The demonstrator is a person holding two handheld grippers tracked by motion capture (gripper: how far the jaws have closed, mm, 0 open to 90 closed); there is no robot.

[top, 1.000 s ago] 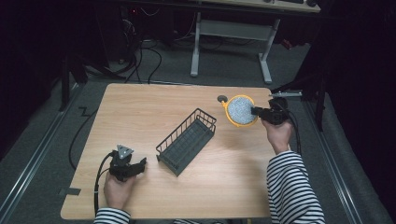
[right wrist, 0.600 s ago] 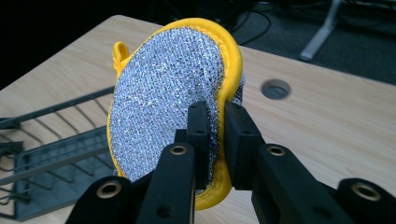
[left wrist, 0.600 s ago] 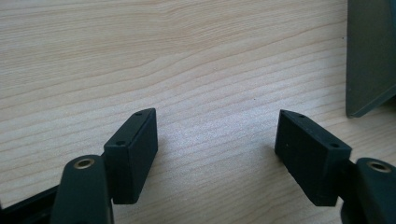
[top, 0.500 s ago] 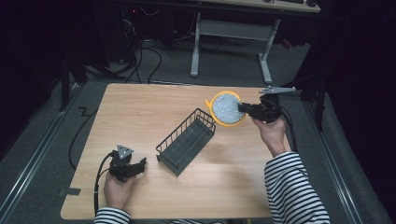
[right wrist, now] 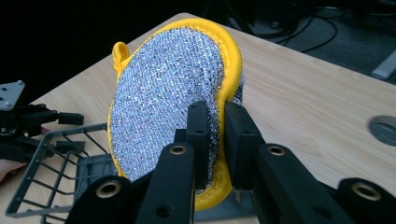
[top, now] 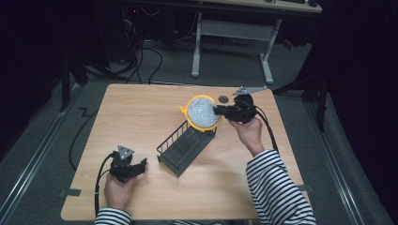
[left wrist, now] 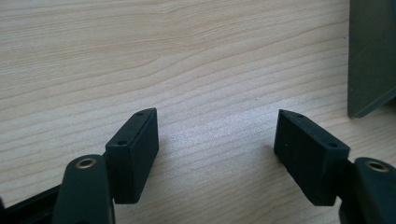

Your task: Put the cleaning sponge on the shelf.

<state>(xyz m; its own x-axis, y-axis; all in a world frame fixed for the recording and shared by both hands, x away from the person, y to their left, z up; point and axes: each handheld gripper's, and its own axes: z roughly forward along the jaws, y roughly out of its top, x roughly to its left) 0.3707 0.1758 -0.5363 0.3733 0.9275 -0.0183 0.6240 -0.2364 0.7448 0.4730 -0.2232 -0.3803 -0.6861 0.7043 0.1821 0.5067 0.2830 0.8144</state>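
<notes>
While the views are read in turn, each line below covers one item.

High view, task item: the round silver-mesh scouring pad with yellow fabric rim [top: 202, 112] hangs in the air above the far end of the dark wire basket [top: 186, 146], clear of the light wooden table [top: 141, 112].
High view, right claw [top: 218, 111]: clamped on the pad's edge nearest the hand; the pad stands on edge, silver face up toward the camera.
High view, left claw [top: 139, 165]: rests low near the table's front left, well apart from the basket.

Left gripper view, left claw [left wrist: 217, 154]: jaws spread wide, nothing between them, bare table grain beneath; a corner of the basket [left wrist: 371, 56] shows at upper right.

Right gripper view, right claw [right wrist: 216, 126]: jaws nearly together, pinching the pad [right wrist: 168, 107] through its lower rim.
Right gripper view, pad position: tilted upright over the basket [right wrist: 56, 177]; a small yellow hanging loop [right wrist: 119, 50] sits on its top rim.

Handling, judged: light, soft and compressible; the mesh is rough, so slip is unlikely; not fragile.
Grip point, judged: the stitched yellow rim, as held, gives the firmest purchase; the loop is too thin for the pads.
</notes>
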